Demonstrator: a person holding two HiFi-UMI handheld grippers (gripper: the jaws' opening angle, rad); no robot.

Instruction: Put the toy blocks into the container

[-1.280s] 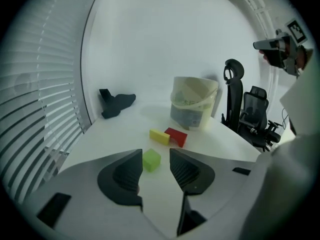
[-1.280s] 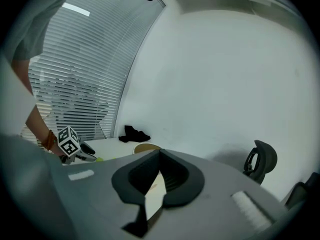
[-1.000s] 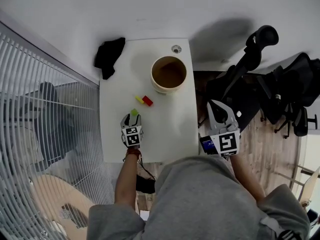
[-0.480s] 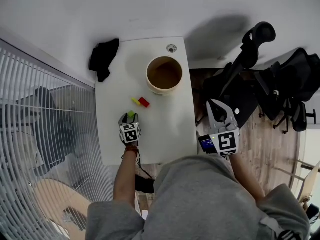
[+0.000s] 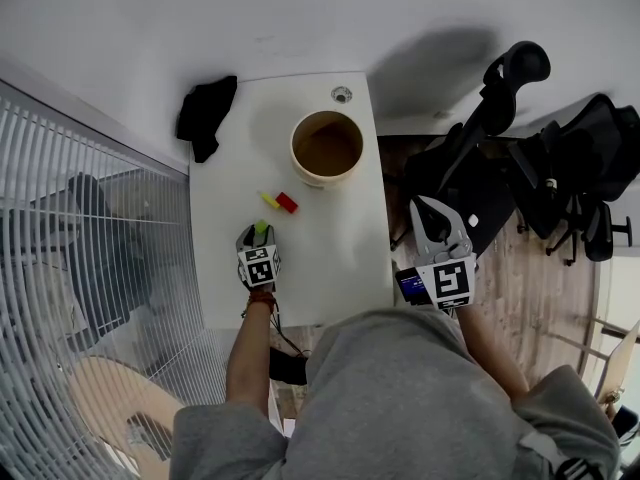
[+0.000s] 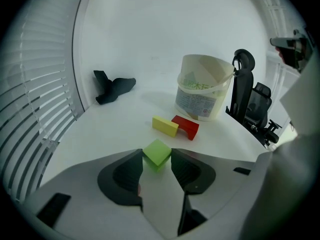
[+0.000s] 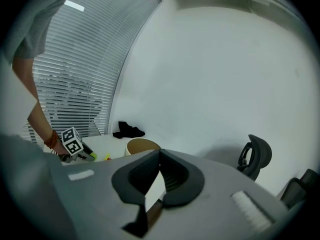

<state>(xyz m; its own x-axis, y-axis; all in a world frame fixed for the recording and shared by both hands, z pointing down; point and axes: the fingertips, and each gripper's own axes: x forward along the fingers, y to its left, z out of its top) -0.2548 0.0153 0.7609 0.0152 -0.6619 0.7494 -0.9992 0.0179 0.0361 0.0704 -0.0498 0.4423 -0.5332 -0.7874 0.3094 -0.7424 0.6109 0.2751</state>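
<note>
Green block (image 6: 157,152), closing left gripper (image 6: 156,159), touching?

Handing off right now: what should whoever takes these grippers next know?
Left gripper: jaws have just been closing and now pinch the green block, which sits on the table.
Right gripper: jaws shut, empty, held beyond the table's right edge.
Yellow block and red block lie side by side between the green block and the bucket.
Done: no block shows inside the bucket.
Left: all three blocks, green first.
</note>
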